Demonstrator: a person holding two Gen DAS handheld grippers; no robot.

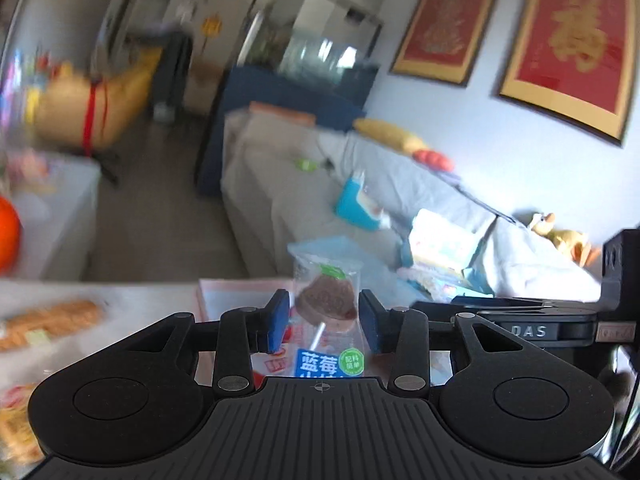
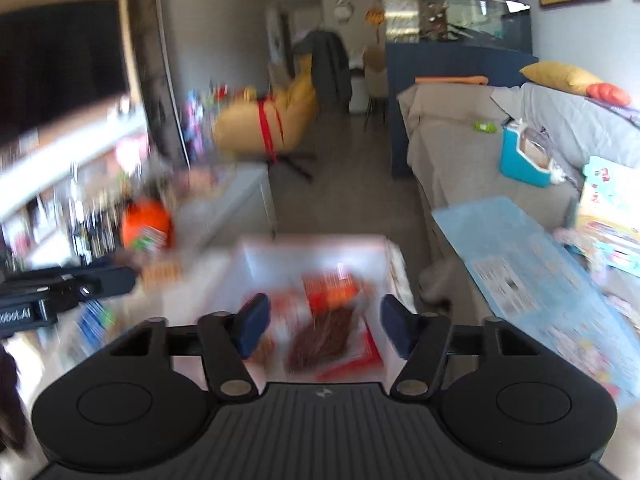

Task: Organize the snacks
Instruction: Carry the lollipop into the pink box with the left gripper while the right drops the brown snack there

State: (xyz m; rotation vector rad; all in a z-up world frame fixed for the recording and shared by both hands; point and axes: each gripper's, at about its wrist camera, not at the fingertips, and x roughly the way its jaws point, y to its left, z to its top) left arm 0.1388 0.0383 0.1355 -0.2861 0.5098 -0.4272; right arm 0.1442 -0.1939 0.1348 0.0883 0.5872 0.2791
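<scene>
We had the left gripper [image 1: 323, 322] pinching a clear-wrapped lollipop [image 1: 329, 300], its brown, ridged head standing upright between the blue pads [image 1: 278, 320] and its white stick running down toward the palm. Lower on the wrapper, a blue label carried white Chinese characters for blueberry, with a small green round sticker beside it whose print was too fine to read. The right gripper [image 2: 320, 330] stood spread with nothing between its fingers, hovering above the white snack box [image 2: 256, 252], where a pack of dark brown sticks [image 2: 324, 340] and an orange-red packet [image 2: 330, 288] lay blurred. More snack packs lay on the table [image 1: 132, 292] at the left. To do this step well, we judged the lollipop should travel upright and be lowered into a free part of the box before the pads let go, since the wrapper looked slippery and the head heavy. The right gripper could steady the box rim. "DAS" showed on the other gripper's body in the left view.
</scene>
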